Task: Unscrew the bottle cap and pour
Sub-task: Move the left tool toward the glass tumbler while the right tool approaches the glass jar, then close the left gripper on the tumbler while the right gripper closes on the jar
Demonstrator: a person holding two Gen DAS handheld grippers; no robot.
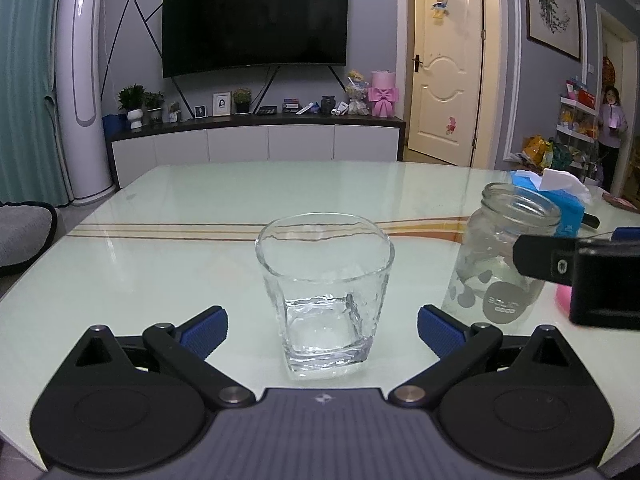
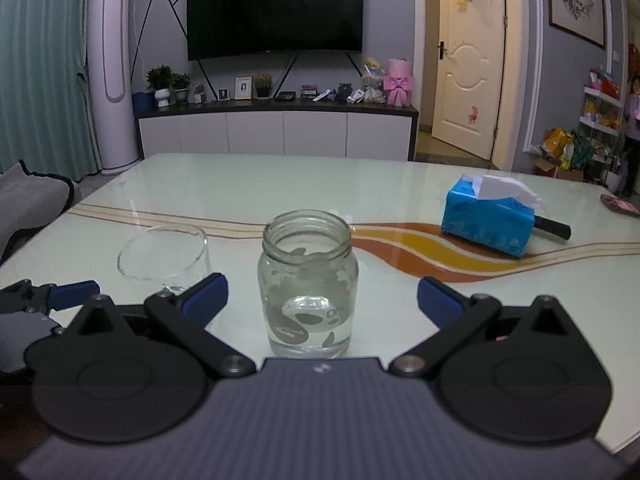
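Note:
A clear glass tumbler point(image 1: 325, 296) holding a little water stands on the table right in front of my left gripper point(image 1: 322, 330), which is open with a pad on each side of it. A capless glass bottle point(image 2: 307, 284) with grey spots and a little water stands upright between the pads of my open right gripper point(image 2: 322, 300). The bottle also shows at the right of the left wrist view point(image 1: 500, 256), and the tumbler at the left of the right wrist view point(image 2: 164, 258). A pink object point(image 1: 563, 294), perhaps the cap, shows behind the right gripper body.
A blue tissue box point(image 2: 488, 218) lies on the pale glass table point(image 2: 280, 184) to the right, with a black object point(image 2: 554, 228) behind it. A TV cabinet point(image 2: 276, 126) and door stand beyond. A person point(image 1: 610, 128) stands at the far right.

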